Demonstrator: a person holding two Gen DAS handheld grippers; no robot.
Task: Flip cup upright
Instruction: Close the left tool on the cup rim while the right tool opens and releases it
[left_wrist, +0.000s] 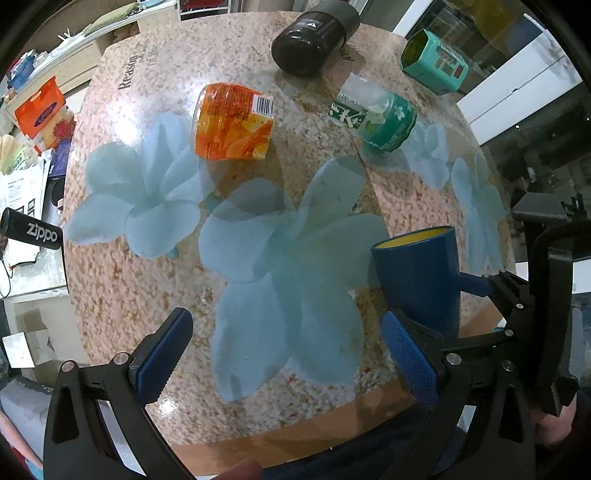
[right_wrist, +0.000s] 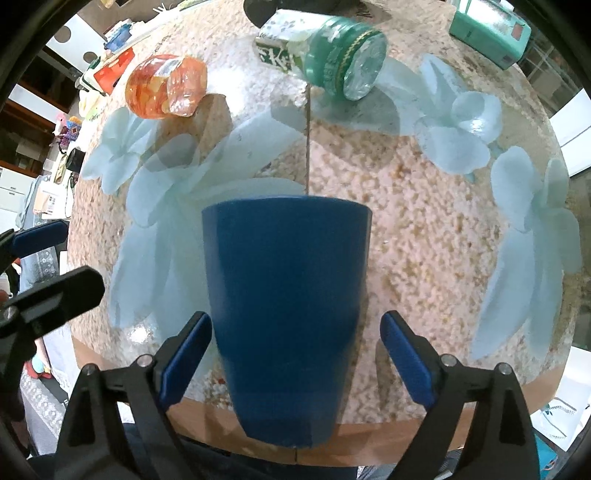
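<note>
1. Right gripper (right_wrist: 295, 354) is spread wide, its blue pads on either side of the blue cup (right_wrist: 286, 306) with gaps on both sides.
2. Blue cup stands upright on the bench (right_wrist: 424, 240), near its front edge, yellow inside visible from the left wrist view (left_wrist: 421, 275).
3. Left gripper (left_wrist: 288, 354) is spread too, over the flower-printed bench top with nothing between its pads.
4. Farther back lie an orange jar (left_wrist: 232, 122), a green bottle (left_wrist: 373, 118), a black canister (left_wrist: 314, 37) and a teal tin (left_wrist: 434, 61).
</note>
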